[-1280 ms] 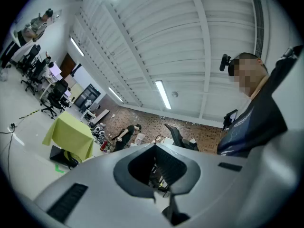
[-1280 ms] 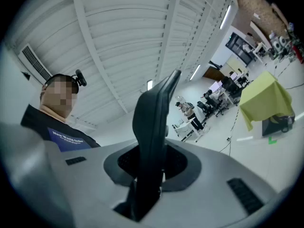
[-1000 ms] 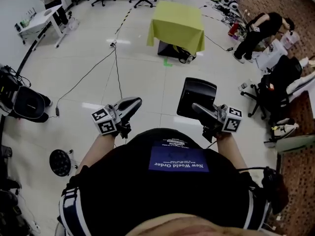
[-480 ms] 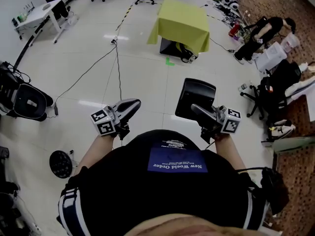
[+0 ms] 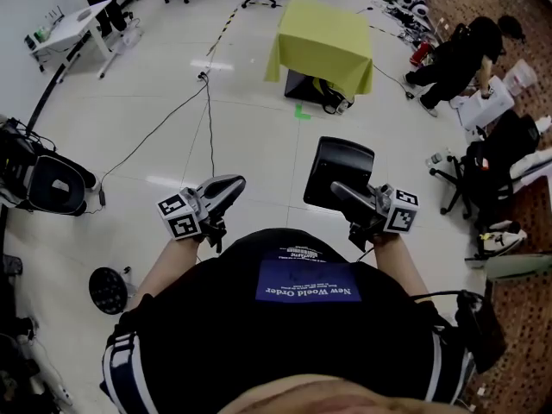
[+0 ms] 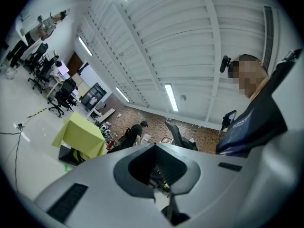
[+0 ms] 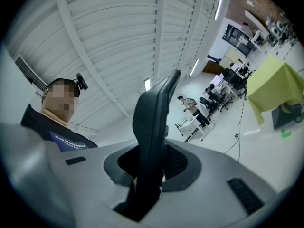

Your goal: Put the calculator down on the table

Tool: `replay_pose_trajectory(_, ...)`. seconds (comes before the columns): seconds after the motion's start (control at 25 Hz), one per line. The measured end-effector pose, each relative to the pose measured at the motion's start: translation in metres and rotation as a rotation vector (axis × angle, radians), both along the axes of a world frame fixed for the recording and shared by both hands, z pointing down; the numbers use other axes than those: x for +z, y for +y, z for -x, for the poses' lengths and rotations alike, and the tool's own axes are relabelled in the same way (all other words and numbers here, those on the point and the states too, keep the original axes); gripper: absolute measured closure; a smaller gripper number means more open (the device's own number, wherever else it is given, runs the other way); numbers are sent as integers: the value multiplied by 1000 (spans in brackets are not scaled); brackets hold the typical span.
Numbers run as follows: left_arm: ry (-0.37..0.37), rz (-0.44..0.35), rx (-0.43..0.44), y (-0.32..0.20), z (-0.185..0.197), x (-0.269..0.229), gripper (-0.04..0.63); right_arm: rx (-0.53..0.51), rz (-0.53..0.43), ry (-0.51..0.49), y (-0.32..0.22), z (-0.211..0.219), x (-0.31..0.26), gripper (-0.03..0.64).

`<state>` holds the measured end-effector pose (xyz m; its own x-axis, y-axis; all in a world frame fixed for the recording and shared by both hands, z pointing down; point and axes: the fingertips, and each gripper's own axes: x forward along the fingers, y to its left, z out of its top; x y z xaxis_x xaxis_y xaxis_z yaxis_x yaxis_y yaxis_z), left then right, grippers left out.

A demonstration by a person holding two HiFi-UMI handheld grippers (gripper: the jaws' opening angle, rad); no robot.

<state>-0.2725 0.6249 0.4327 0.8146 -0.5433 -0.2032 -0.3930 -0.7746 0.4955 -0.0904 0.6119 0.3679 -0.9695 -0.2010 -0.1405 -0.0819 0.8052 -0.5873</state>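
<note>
The calculator (image 5: 339, 171) is a flat dark slab, held upright off the floor by my right gripper (image 5: 342, 191), whose jaws are shut on its lower edge. In the right gripper view the calculator (image 7: 154, 122) rises edge-on from between the jaws of the right gripper (image 7: 151, 177). My left gripper (image 5: 226, 185) is held level beside it, shut, with nothing in it; the left gripper (image 6: 160, 186) shows its jaws closed together. The table (image 5: 323, 34) with a yellow-green cloth stands some way ahead across the floor, also seen as the table (image 6: 79, 134) and the table (image 7: 276, 87).
Cables (image 5: 207, 119) run across the pale floor between me and the table. A person in black (image 5: 453, 54) bends over at the right beside chairs (image 5: 493, 158) and clutter. A white desk (image 5: 69, 26) stands far left, dark equipment (image 5: 47, 179) near left.
The whole view has shifted forward a little, and the yellow-clothed table looks slightly nearer. Both grippers keep their places before the body, the right still gripping the calculator. The person at right has shifted.
</note>
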Motion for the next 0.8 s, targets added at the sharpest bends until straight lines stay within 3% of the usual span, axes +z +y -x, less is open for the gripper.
replay_pose_trajectory(0.2, -5, -21, -72, -55, -37, -19, 589, -50, -11, 2, -60, -40, -3, 549)
replay_pose_trajectory(0.56, 16, -52, -62, -145, -140, -42, 589, -68, -69, 22, -150, -133, -16, 549)
replay_pose_trajectory(0.8, 0, -22, -32, -194, -154, -34, 589, -47, -38, 22, -191, -148, 0, 549)
